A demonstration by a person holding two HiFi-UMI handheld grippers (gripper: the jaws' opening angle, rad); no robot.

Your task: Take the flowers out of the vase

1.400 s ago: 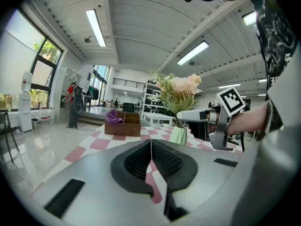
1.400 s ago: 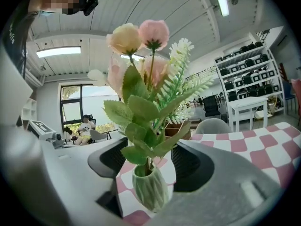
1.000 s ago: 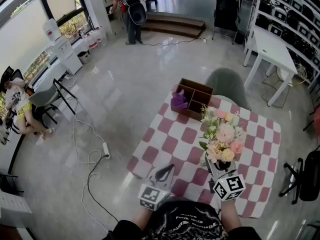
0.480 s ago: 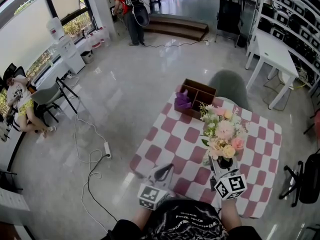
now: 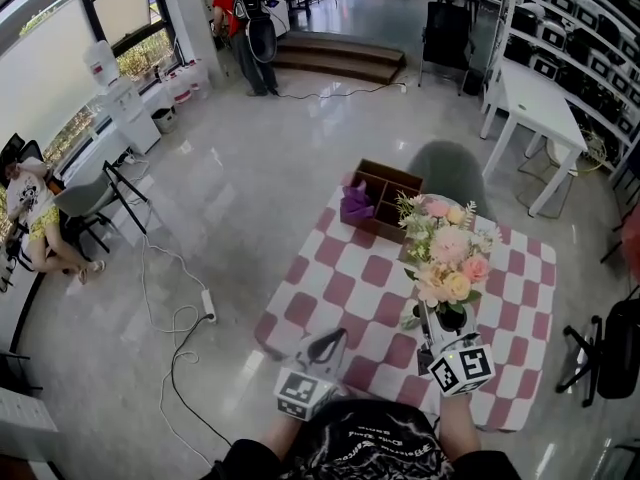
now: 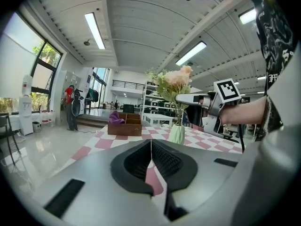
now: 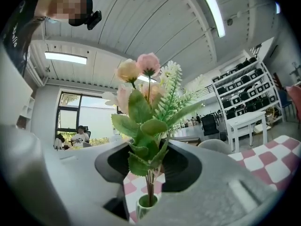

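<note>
- Comparing with a second earlier, found the flowers point(image 5: 447, 256) riding higher over the table point(image 5: 340, 278), carried up with the right gripper point(image 5: 438, 316).
- Noted its jaws had just been closing, and saw them clamped on the stems low in the bunch, above the vase point(image 6: 177, 133).
- Saw the stem ends dipping into the vase mouth in the right gripper view, not yet clear of it.
- Found the left gripper point(image 5: 334, 338) where it had been, at the near table edge, jaws pressed together on nothing.
- Could hardly make out the vase from the head view, tucked under blooms and the right gripper; saw it plainly only in the gripper views, pale green and upright on the cloth.
- Could not tell what the purple thing point(image 5: 356, 204) in the wooden box point(image 5: 390, 190) was.
- Saw the table dressed in a pink-and-white checked cloth, with the box at its far edge and a grey chair point(image 5: 455, 168) just beyond.
- Took in a glossy pale floor with a cable point(image 5: 170, 268) trailing across it, a white table point(image 5: 535, 93) and shelving point(image 5: 590, 28) to the right, one person point(image 5: 240, 28) standing by the steps and another point(image 5: 30, 218) seated near the windows.
</note>
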